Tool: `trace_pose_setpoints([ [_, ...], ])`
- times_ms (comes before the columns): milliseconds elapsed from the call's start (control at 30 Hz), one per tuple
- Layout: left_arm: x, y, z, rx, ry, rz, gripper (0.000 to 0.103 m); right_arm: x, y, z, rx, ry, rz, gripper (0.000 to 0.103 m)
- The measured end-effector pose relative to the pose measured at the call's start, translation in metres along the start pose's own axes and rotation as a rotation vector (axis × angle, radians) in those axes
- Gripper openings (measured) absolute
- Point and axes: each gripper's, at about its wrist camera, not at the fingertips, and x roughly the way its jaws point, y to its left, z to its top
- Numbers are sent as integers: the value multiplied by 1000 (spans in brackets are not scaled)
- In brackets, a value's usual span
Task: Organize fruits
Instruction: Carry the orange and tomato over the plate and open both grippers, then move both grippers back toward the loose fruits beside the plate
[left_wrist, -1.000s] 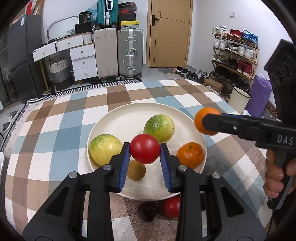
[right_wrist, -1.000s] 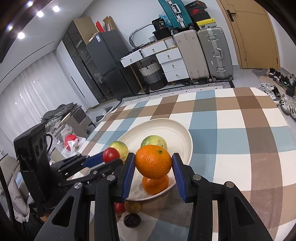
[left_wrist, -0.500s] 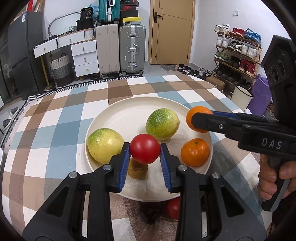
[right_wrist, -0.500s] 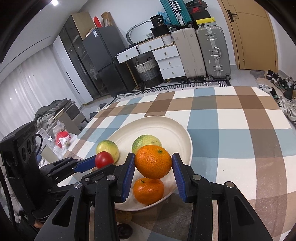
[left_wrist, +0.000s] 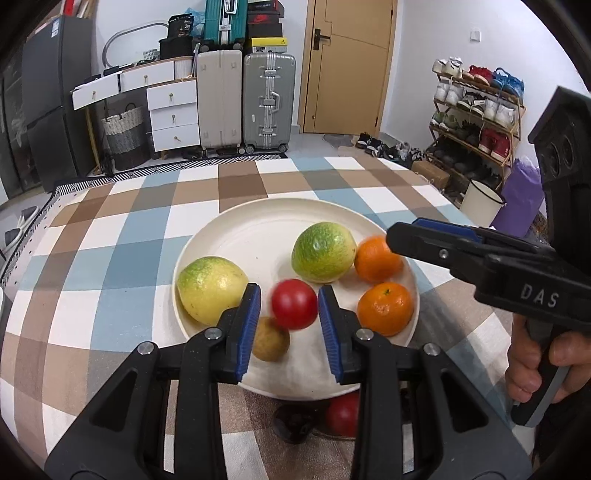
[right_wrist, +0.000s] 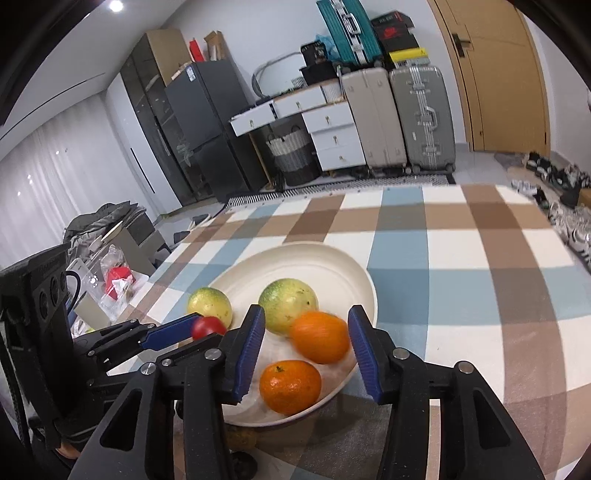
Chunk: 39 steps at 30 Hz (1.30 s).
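My right gripper (right_wrist: 306, 332) hangs low over the white plate (right_wrist: 332, 254). Its jaws are opening, and a blurred orange (right_wrist: 319, 341) sits loose between them with a gap on each side, beside a green fruit (right_wrist: 288, 306) and above a second orange (right_wrist: 290, 386). My left gripper (left_wrist: 290, 314) has a blurred red tomato (left_wrist: 294, 309) between its blue pads. A gap shows at the left pad, so the pads do not press on the tomato. Also on the plate (left_wrist: 258, 210) are a yellow-green fruit (left_wrist: 210, 288) and a small brown fruit (left_wrist: 269, 343).
A second red tomato (left_wrist: 341, 413) and a dark fruit (left_wrist: 295, 424) lie on the checked tablecloth (left_wrist: 129, 258) just before the plate's near rim. A person's hand (left_wrist: 535, 365) holds the right gripper's handle at the right. Suitcases, drawers and a shoe rack stand beyond the table.
The right jaws have parted and the orange has dropped from them towards the plate, next to the green fruit. The tomato has slipped lower between the left pads and looks smaller.
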Motion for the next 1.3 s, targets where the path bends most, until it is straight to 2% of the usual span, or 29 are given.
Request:
trace_pose_setpoints([
  [67, -5, 1, -1, -6, -4, 8, 32, -5, 1, 0, -23, -9, -18, 66],
  [100, -8, 2, -1, -10, -4, 8, 37, -8, 2, -1, -32, -15, -24, 71],
  [167, -12, 3, -2, -16, -8, 6, 49, -14, 1, -2, -47, -26, -38, 82],
  [233, -19, 2, -3, -18, -23, 10, 68, -20, -1, -4, -48, -35, -62, 90],
  [267, -23, 2, -4, -17, -32, 15, 73, -22, -2, -4, -44, -36, -70, 96],
  [300, -27, 1, -5, -14, -42, 21, 82, -25, -3, -4, -38, -37, -74, 98],
  [400, -36, 3, -8, -15, -59, 28, 91, -30, -6, -6, -25, -31, -60, 102],
  [467, -38, 5, -10, -27, -55, 23, 103, -33, -6, -9, -24, -26, -54, 102],
  [800, -51, 4, -30, -22, -49, 52, 103, -37, 9, -23, -62, 15, -24, 103],
  [1000, -58, 9, -45, -36, -29, 61, 103, -39, 17, -34, -85, 40, -37, 103],
  [1300, -66, 14, -60, -58, 0, 33, 103, -41, 27, -53, -141, 120, -73, 103],
])
